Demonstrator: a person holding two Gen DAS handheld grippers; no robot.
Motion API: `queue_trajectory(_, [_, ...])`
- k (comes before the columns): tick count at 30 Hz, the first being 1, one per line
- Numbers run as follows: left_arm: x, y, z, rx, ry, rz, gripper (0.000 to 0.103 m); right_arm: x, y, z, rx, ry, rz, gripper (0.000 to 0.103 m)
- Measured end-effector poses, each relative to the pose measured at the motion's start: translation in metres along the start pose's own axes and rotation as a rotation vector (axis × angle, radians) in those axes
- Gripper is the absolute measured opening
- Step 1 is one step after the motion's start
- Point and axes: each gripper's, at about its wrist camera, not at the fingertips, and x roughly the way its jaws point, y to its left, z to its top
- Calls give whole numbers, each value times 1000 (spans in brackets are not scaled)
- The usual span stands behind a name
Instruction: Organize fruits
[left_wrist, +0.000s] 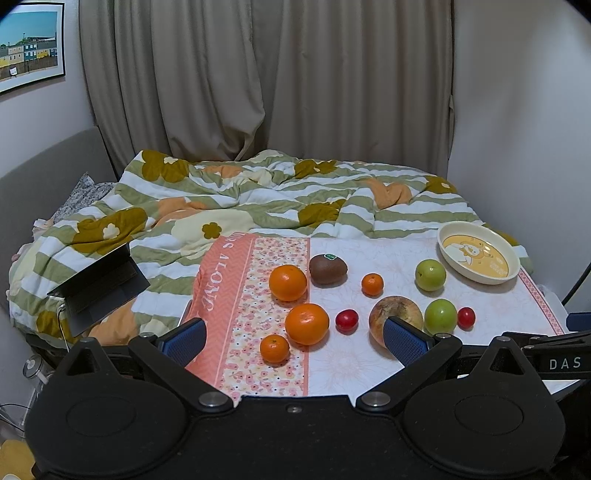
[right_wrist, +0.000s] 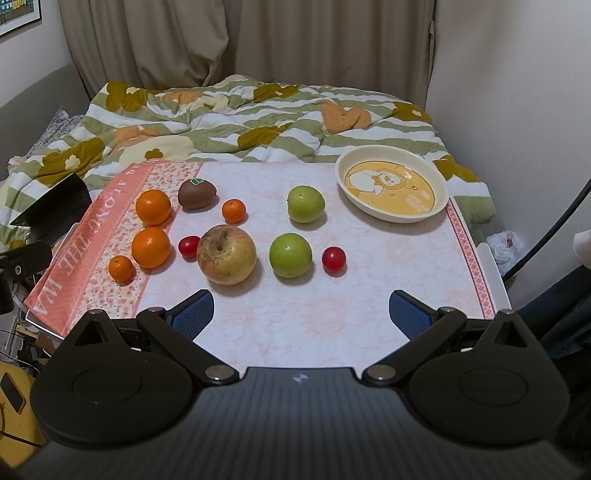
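Fruit lies loose on the table's pink and white cloth (right_wrist: 332, 302). There are two big oranges (right_wrist: 153, 206) (right_wrist: 150, 247), two small ones (right_wrist: 121, 268) (right_wrist: 233, 211), a kiwi (right_wrist: 197, 194), a large yellow-brown apple (right_wrist: 226, 254), two green apples (right_wrist: 306, 204) (right_wrist: 290, 254) and two red cherry tomatoes (right_wrist: 189, 246) (right_wrist: 334, 259). An empty cream plate with a yellow cartoon (right_wrist: 391, 183) stands at the far right. My left gripper (left_wrist: 295, 338) is open, low over the near left edge, by the oranges (left_wrist: 306, 323). My right gripper (right_wrist: 301, 314) is open and empty over the near edge.
Behind the table lies a bed with a green striped floral quilt (right_wrist: 229, 122). An open laptop (left_wrist: 99, 288) sits on the bed to the left. Curtains and walls close the back and right. A cable (right_wrist: 554, 229) hangs at the right.
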Motion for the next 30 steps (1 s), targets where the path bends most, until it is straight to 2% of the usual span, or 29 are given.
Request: queue_trajectory(30, [0, 0, 1, 1, 2, 0, 103, -5, 4, 2, 6, 0, 2, 103])
